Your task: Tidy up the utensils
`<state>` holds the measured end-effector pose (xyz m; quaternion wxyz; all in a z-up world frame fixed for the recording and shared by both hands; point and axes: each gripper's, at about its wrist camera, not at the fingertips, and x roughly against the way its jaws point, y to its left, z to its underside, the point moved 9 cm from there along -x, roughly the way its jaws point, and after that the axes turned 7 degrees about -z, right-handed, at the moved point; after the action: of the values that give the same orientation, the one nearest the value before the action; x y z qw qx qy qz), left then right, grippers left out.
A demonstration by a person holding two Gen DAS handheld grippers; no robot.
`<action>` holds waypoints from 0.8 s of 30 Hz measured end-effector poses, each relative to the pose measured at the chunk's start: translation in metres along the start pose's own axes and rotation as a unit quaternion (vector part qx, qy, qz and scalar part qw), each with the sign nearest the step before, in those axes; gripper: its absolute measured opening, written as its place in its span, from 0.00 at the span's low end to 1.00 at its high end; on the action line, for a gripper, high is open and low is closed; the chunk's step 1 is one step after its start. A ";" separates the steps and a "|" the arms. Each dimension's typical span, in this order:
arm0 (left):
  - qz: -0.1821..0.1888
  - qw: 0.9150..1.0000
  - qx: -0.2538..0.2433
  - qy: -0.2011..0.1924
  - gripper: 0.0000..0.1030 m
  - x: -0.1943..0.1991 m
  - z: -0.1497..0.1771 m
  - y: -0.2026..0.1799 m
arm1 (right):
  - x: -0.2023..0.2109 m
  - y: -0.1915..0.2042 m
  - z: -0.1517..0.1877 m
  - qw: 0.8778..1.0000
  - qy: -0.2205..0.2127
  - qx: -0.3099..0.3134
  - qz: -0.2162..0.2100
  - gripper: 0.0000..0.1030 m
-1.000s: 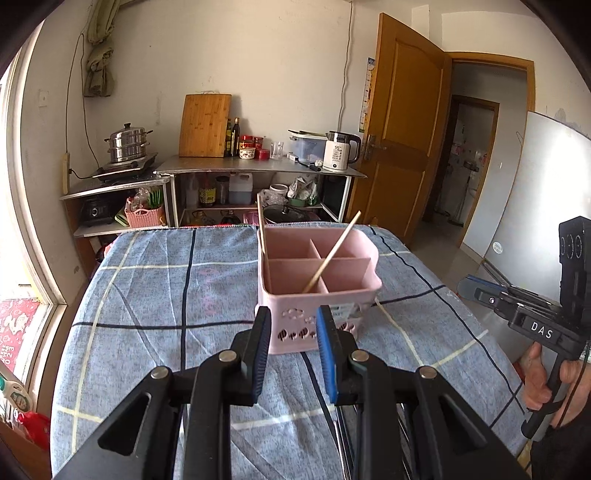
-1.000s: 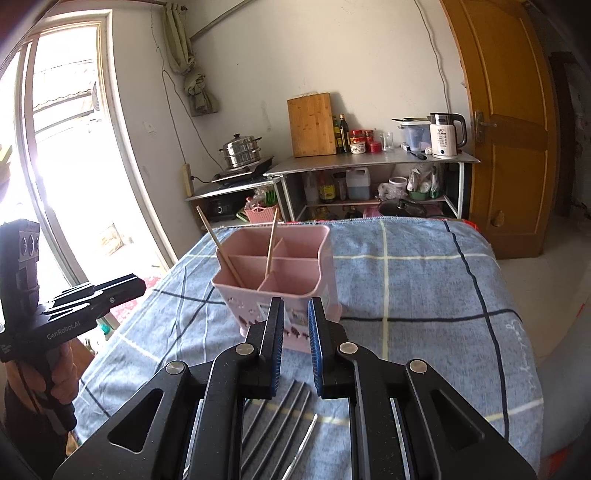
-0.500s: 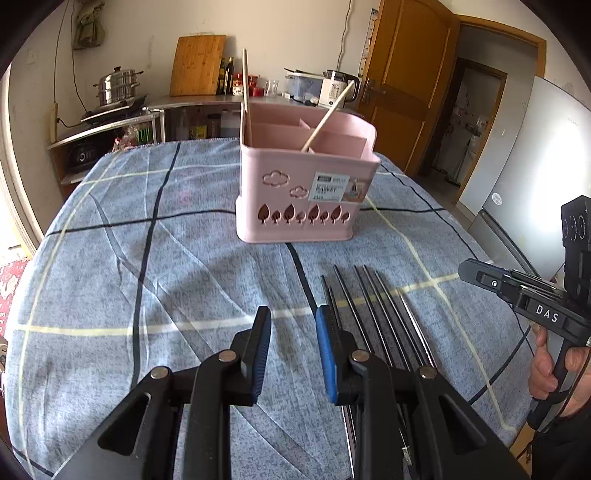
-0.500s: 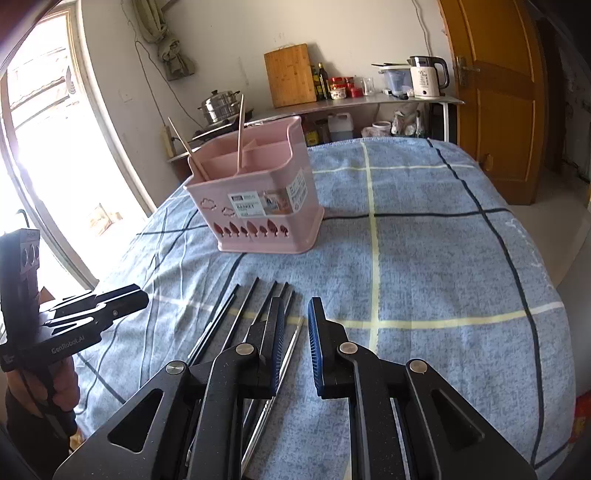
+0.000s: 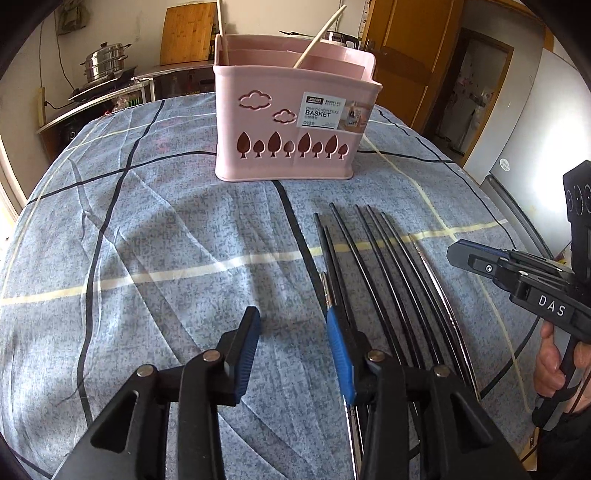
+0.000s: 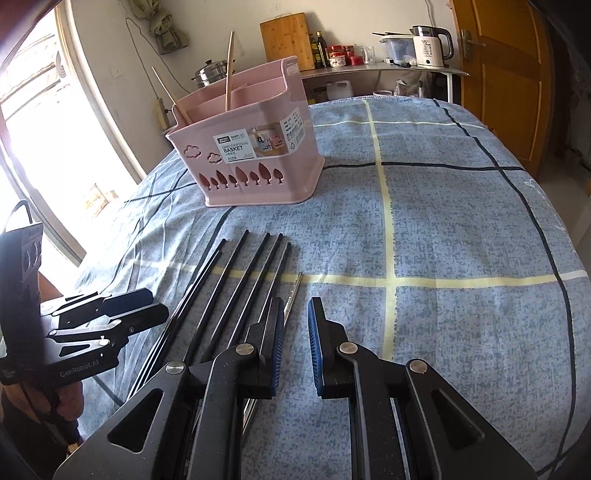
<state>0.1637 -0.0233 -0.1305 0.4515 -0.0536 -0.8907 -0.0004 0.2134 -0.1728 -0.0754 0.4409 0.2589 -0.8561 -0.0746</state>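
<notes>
A pink divided basket [image 5: 295, 122] [image 6: 251, 147] stands on the blue checked tablecloth [image 5: 147, 221] with two wooden chopsticks [image 5: 319, 35] [image 6: 229, 70] leaning in it. Several black chopsticks [image 5: 380, 266] [image 6: 236, 280] lie side by side in front of it, with a silver one [image 5: 439, 295] [image 6: 293, 291] at the row's edge. My left gripper [image 5: 291, 321] [image 6: 157, 304] hovers low over bare cloth just left of the row; its jaws are opening with nothing between them. My right gripper [image 6: 295, 310] [image 5: 480, 258] hangs over the silver chopstick's near end, jaws a narrow gap apart and empty.
Behind the table a metal shelf holds a cutting board [image 6: 288, 40], bottles, a kettle [image 6: 430, 46] and a steamer pot [image 5: 105, 64]. A wooden door [image 6: 502, 74] is at the right, a bright window [image 6: 37, 129] at the left. A hand [image 5: 554, 362] grips the right tool.
Both grippers have sunk toward the table and tipped downward, so the chopsticks now lie close under them. The left jaws have spread wider; the right jaws keep the same narrow gap.
</notes>
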 end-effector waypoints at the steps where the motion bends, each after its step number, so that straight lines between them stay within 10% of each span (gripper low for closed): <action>1: -0.003 1.000 -0.002 0.000 0.39 0.000 0.000 -0.001 | 0.000 -0.001 0.000 1.000 0.001 -0.001 0.000 0.13; 19: -0.040 0.998 -0.037 -0.012 0.42 -0.006 -0.002 -0.012 | -0.017 0.004 0.003 1.000 0.021 0.008 0.004 0.13; 24: -0.054 0.998 -0.029 -0.016 0.26 -0.006 -0.004 -0.005 | -0.025 0.001 0.002 0.999 0.026 0.017 0.022 0.13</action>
<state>0.1703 -0.0287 -0.1328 0.4344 -0.0190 -0.8991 -0.0499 0.2232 -0.1592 -0.0937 0.4601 0.2498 -0.8509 -0.0436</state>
